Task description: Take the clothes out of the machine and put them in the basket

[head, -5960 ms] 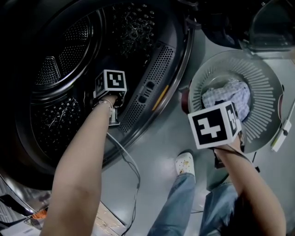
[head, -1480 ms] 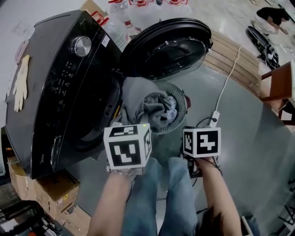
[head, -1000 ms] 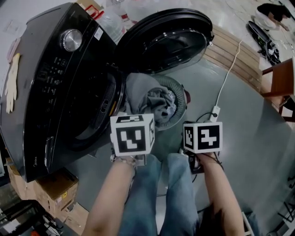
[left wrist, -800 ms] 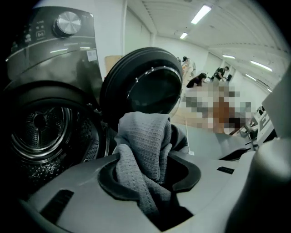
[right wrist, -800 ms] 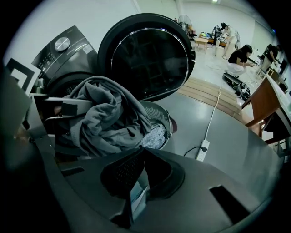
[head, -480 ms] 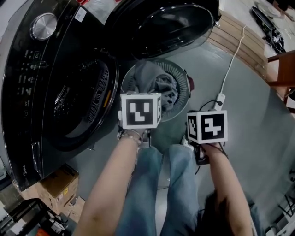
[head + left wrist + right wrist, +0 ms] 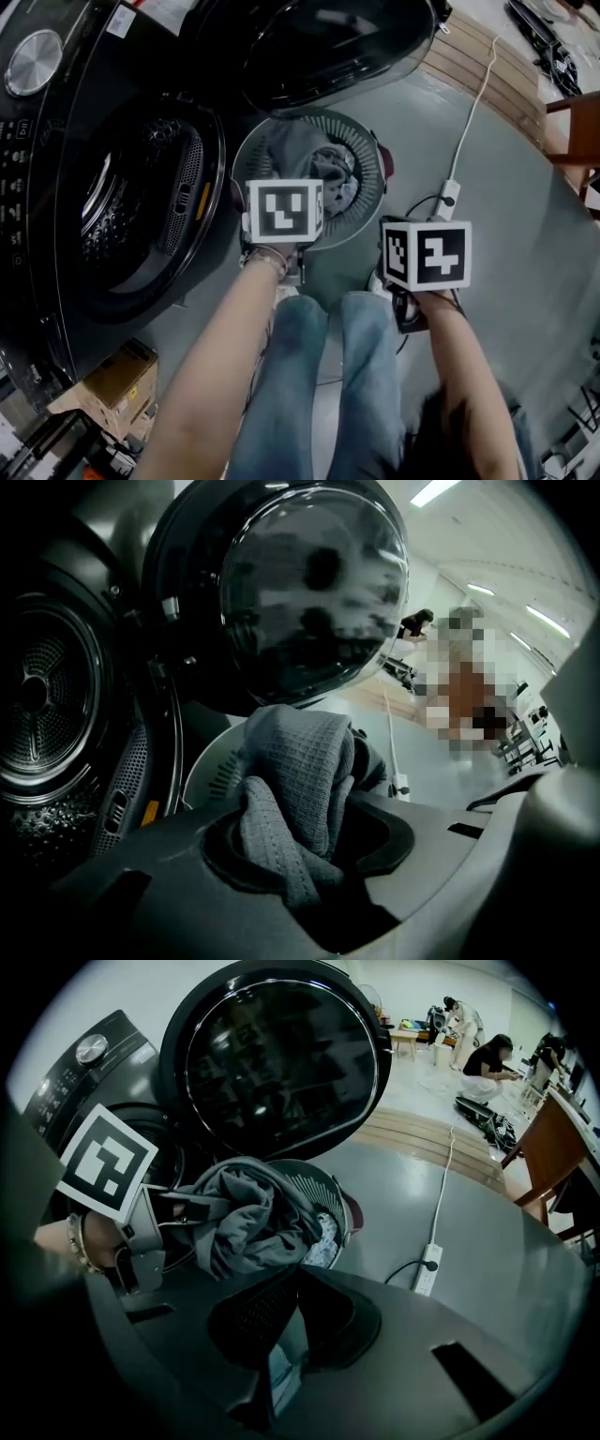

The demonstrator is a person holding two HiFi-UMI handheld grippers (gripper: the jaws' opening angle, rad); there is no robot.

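Left claw [image 7: 305, 874] clamped on grey cloth [image 7: 300, 761]. Cloth drapes from claw down into basket [image 7: 367, 150], over other clothes [image 7: 323, 1241] there. Right claw [image 7: 284, 1330] closed, empty, above floor [image 7: 506, 187] right of basket, near power strip [image 7: 448, 200]. Basket stands on floor just beside machine [image 7: 56, 141], below open door [image 7: 328, 47]. Drum [image 7: 122, 206] dark, contents unclear.

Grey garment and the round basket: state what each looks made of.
Grey garment: soft cloth, woven or knitted, with a matte finish. It shows a fine waffle-like grid and a stitched edge. Basket: probably moulded plastic, pale and smooth. Its wall is cut into even, thin slats.
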